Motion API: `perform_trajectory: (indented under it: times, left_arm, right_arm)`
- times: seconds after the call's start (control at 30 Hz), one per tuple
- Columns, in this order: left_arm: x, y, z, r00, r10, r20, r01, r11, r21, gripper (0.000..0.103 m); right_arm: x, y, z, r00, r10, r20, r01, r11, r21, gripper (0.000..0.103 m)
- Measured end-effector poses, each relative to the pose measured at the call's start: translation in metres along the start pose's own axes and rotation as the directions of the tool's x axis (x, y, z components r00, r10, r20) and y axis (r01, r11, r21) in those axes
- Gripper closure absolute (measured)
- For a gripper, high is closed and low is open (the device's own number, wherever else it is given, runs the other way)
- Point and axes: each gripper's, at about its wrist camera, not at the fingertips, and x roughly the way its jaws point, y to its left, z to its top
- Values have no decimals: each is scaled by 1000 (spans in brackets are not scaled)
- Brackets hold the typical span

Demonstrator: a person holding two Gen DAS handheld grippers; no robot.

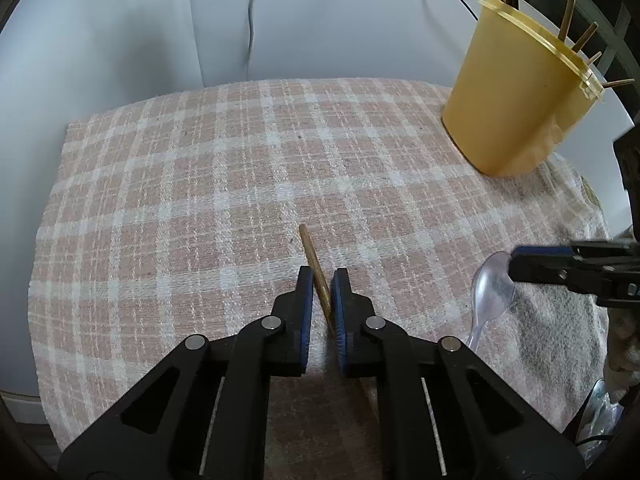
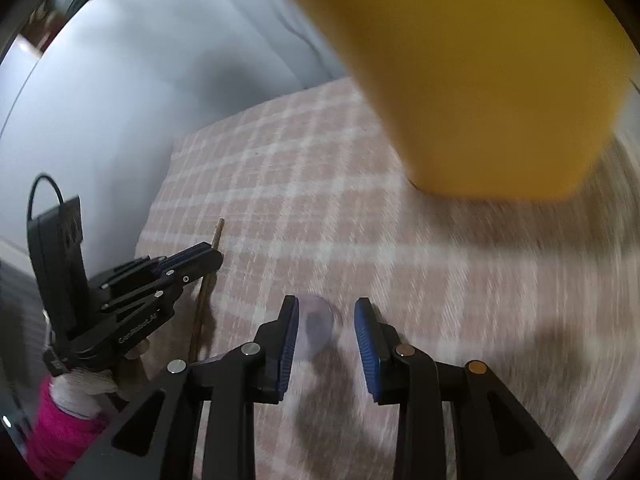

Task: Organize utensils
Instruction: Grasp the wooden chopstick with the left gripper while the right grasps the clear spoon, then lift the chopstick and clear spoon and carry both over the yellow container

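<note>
A wooden chopstick (image 1: 314, 264) lies on the pink checked cloth (image 1: 180, 184). My left gripper (image 1: 322, 286) straddles it with its blue pads close on both sides, nearly shut on it; the same chopstick shows in the right wrist view (image 2: 204, 300). A clear plastic spoon (image 1: 490, 292) lies on the cloth at the right. My right gripper (image 2: 326, 322) is open above the spoon's bowl (image 2: 318, 326), and shows in the left wrist view (image 1: 520, 268). A yellow holder cup (image 1: 516, 96) with several chopsticks stands at the back right.
A white sofa back (image 1: 280, 20) rises behind the cloth. The yellow cup (image 2: 480, 72) looms close and blurred above my right gripper. A clear plastic item (image 1: 600, 412) lies at the cloth's right edge.
</note>
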Motion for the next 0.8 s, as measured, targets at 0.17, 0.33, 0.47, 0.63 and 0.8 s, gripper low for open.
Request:
perform_trajectory:
  times: [0.17, 0.33, 0.47, 0.63, 0.8]
  left_arm:
    - [-5, 10, -2, 1000, -2, 7, 2, 1000, -5, 95]
    - [-8, 23, -6, 1000, -19, 14, 20, 999, -30, 97]
    - [-18, 35, -12, 999, -47, 23, 48, 996, -75, 100]
    - [-36, 56, -12, 996, -63, 58, 69, 991, -114, 100]
    - [-63, 73, -9, 990, -96, 106, 111, 983, -146, 100]
  right_arm:
    - [6, -4, -8, 999, 43, -3, -43, 997, 67, 81]
    - [14, 5, -3, 1000, 3, 19, -4, 999, 51, 98]
    - [9, 14, 1, 999, -5, 32, 5, 1000, 9, 99]
    - [-14, 30, 2, 997, -15, 79, 21, 997, -73, 101]
    - [-36, 44, 2, 992, -28, 123, 46, 989, -139, 103]
